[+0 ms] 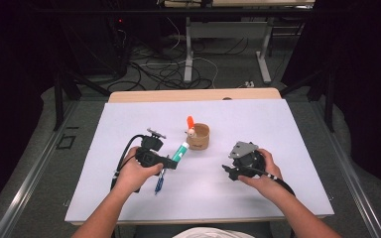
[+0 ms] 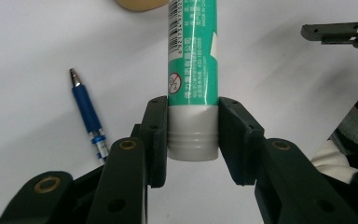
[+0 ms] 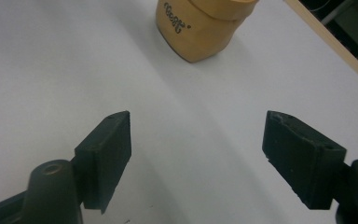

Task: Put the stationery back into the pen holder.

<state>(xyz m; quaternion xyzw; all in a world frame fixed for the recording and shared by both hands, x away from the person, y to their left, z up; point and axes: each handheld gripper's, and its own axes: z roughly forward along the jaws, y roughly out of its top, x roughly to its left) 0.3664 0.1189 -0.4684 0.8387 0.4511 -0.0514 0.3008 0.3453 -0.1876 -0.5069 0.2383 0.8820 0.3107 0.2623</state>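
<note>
L gripper [image 1: 171, 162] is clamping the green glue tube [image 2: 192, 60] by its grey cap end, jaws pressing both sides of the cap; in the high view the tube [image 1: 181, 151] is being carried above the bench [image 1: 278, 124], tip pointing toward the tan cup [image 1: 199, 137]. An orange-and-white item [image 1: 191, 126] is already standing in that cup, so judging by that, approx. one thing is in and the tube is next, not yet over the rim. Blue pen [image 2: 88, 114] is lying flat on the bench just beside the L hand [image 1: 136, 173], untouched, prob. last to go. R gripper [image 3: 198, 158] is idling w/ jaws wide apart, nothing between them, facing the cup [image 3: 200, 25] from near the R hand [image 1: 260, 173].
</note>
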